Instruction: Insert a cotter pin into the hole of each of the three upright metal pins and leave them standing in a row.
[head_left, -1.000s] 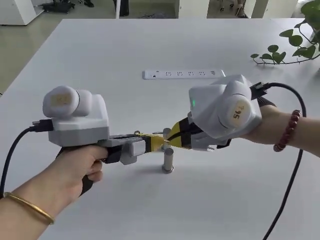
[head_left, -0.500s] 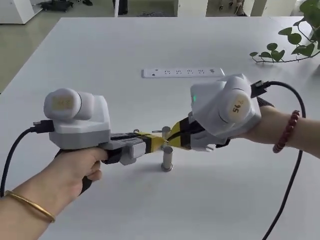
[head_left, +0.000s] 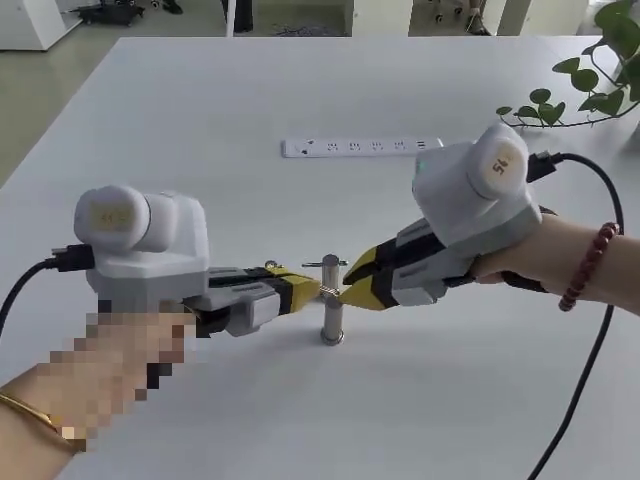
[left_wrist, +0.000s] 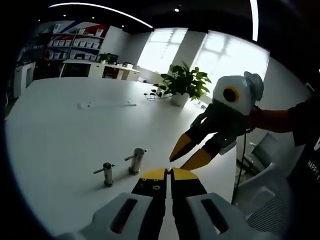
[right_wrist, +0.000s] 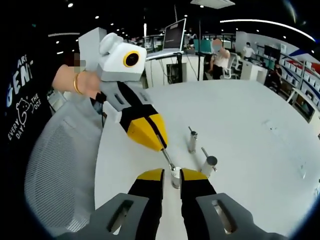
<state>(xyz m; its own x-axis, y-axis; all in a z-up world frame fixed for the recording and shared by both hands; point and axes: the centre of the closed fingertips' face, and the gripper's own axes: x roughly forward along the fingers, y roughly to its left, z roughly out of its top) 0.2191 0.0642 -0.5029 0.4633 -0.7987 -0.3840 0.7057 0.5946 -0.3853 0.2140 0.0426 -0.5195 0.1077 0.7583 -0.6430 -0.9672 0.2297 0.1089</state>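
Since a second ago the right tool (head_left: 351, 282) has drawn back toward the right edge of the bench (head_left: 200, 120) and tipped up, so it no longer sits tight against the tip of the left tool (head_left: 314, 288). A clear gap has opened between the two. Its yellow jaws are now spread wide. In the right gripper view the third metal pin (head_left: 332, 322) stands upright between them, and I cannot tell whether either jaw touches it. The left tool's jaws are pressed together on one end of a thin cotter pin (right_wrist: 167, 156). The pin slants from that tip to the head of the third metal pin, but whether it has entered the hole is too small to tell. That metal pin stands in the near half of the bench, about midway between the left and right edges, well short of the power strip (head_left: 362, 147) toward the far edge. The two other metal pins (left_wrist: 106, 173) (left_wrist: 136, 160) stand upright just beyond it, each with a cotter pin across its head. This looks like the last insertion, with the left tool alone left to push the pin home.
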